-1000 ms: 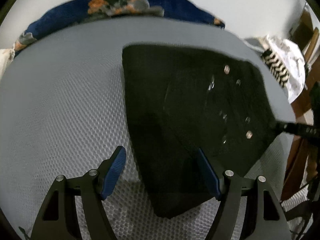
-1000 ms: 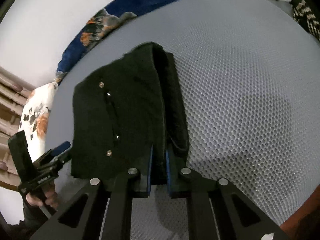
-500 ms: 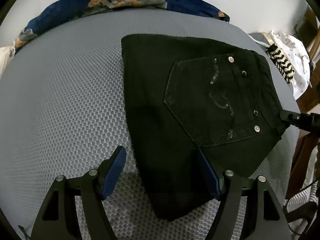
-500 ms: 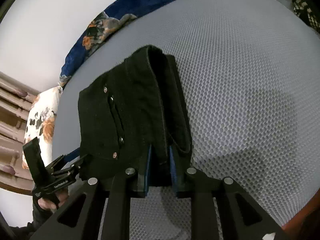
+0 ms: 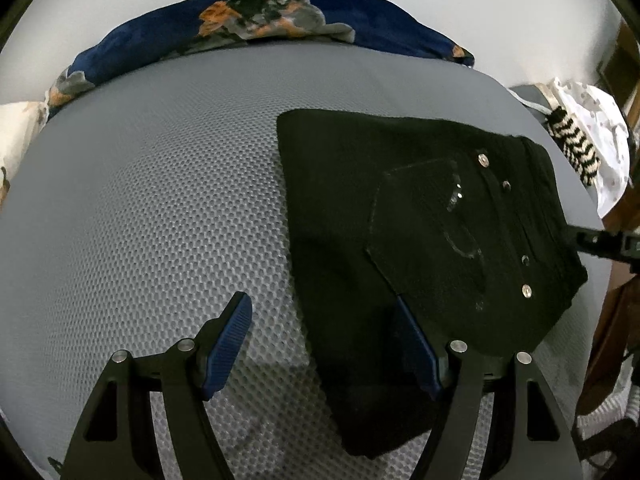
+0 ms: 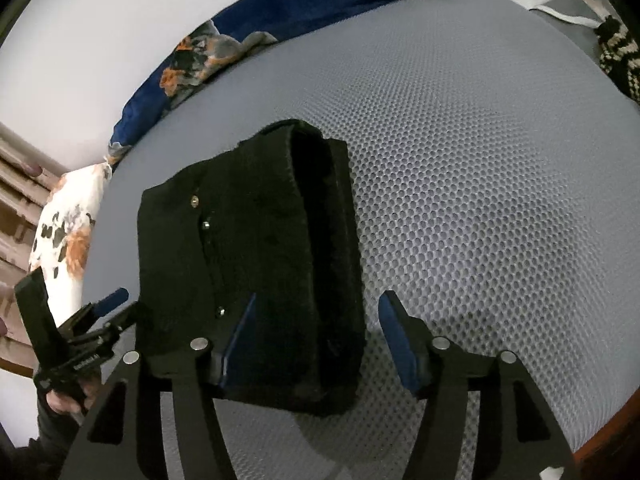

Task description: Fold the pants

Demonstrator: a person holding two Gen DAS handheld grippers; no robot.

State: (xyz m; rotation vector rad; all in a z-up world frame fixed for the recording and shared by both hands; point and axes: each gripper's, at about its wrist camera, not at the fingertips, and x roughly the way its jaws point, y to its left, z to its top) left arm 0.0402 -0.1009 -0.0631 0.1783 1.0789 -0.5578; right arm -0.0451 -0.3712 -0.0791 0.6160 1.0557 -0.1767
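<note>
Angling downward, right claw (image 6: 316,336) opening, seemingly clear of folded pants (image 6: 248,264); left claw (image 5: 324,340) agape.

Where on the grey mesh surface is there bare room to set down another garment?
The grey mesh surface lies bare between the folded black pants and the blue floral cloth at its far edge. In the right wrist view, open mesh also borders the pants' other side. It is crowded by the striped knit item and white cloth.
</note>
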